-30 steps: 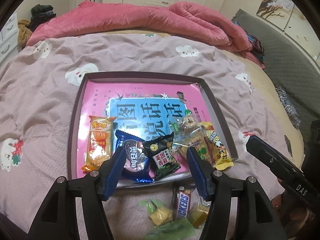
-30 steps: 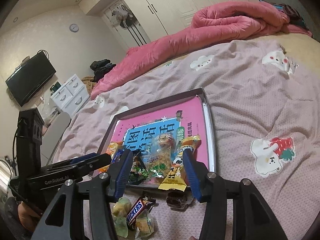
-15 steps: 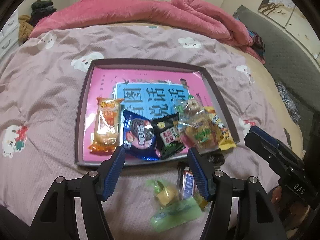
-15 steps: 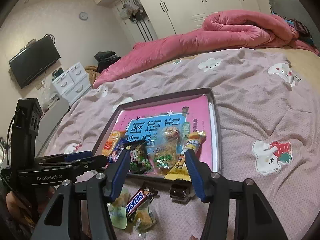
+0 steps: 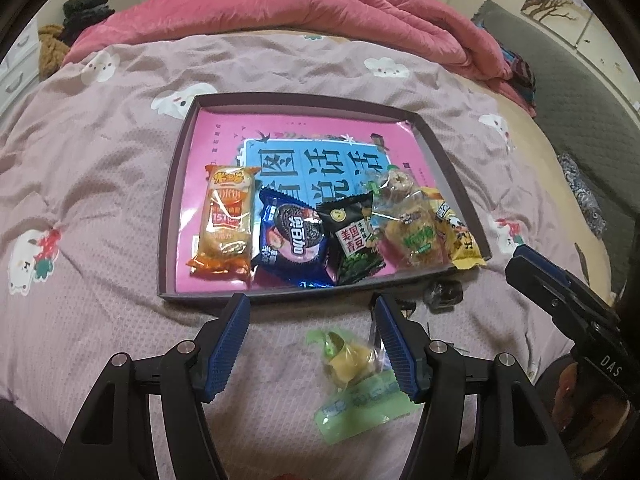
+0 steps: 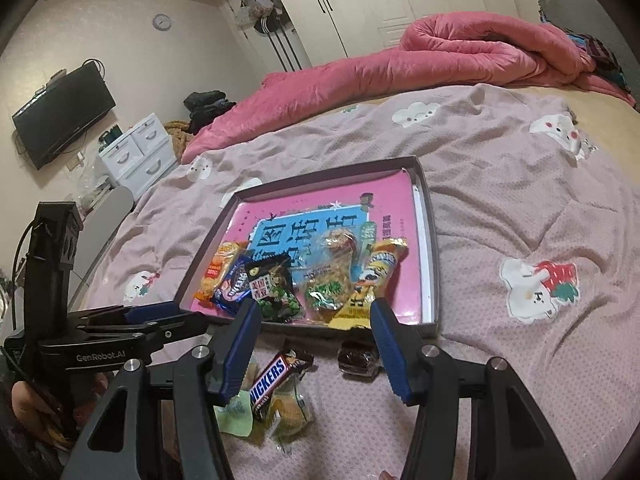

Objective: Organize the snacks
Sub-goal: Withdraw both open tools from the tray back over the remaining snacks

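Observation:
A dark-rimmed tray [image 5: 172, 200] lined with a pink book lies on the bed. Along its near side sit an orange cracker pack [image 5: 226, 224], a blue Oreo pack [image 5: 292, 240], a black pea pack [image 5: 354, 240], a clear pastry pack [image 5: 408, 228] and a yellow pack [image 5: 460, 236]. My left gripper [image 5: 310, 308] is open at the tray's front rim, above a yellow candy [image 5: 348, 360] and a green sachet [image 5: 360, 404] on the bedspread. My right gripper [image 6: 316, 312] is open too, over a Snickers bar [image 6: 276, 376] and a dark wrapped candy [image 6: 358, 356]. Neither holds anything.
A pink duvet [image 5: 320, 12] is bunched along the far side of the bed. White drawers [image 6: 136, 152] and a wall TV [image 6: 60, 120] stand at the left, and grey padding [image 5: 580, 80] at the right. A hand [image 6: 24, 400] grips the left tool.
Both grippers have drawn back from the tray toward the near edge of the bed. The loose snacks in front of the tray now show more fully. Both stay open.

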Motion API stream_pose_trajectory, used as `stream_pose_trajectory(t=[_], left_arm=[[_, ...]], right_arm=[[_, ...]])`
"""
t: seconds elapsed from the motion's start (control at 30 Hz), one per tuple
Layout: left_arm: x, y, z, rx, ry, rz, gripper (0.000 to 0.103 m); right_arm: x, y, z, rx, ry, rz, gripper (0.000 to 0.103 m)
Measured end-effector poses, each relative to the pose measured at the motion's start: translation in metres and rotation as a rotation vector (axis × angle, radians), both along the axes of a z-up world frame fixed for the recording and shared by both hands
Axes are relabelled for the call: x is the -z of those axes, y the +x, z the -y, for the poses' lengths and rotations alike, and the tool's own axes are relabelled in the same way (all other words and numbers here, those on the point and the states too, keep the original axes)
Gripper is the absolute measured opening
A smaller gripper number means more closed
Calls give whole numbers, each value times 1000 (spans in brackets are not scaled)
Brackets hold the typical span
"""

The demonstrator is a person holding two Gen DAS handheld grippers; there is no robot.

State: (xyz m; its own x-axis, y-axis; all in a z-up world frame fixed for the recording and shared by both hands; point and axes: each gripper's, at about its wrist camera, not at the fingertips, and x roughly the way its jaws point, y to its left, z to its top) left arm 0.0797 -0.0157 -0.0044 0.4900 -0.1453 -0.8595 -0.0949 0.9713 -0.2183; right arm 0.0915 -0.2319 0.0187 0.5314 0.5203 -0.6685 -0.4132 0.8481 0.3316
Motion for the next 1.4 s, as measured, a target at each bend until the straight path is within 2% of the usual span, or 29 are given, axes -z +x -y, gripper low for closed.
stream_pose_trajectory(t=[0.57, 1.4], left_arm=[[20, -12, 7, 18, -14, -73, 67], [37, -11, 16, 44, -49, -127, 67]], right_arm=[[13, -6, 1, 2, -48, -69, 56], [35, -1, -5, 12, -126, -152, 56]])
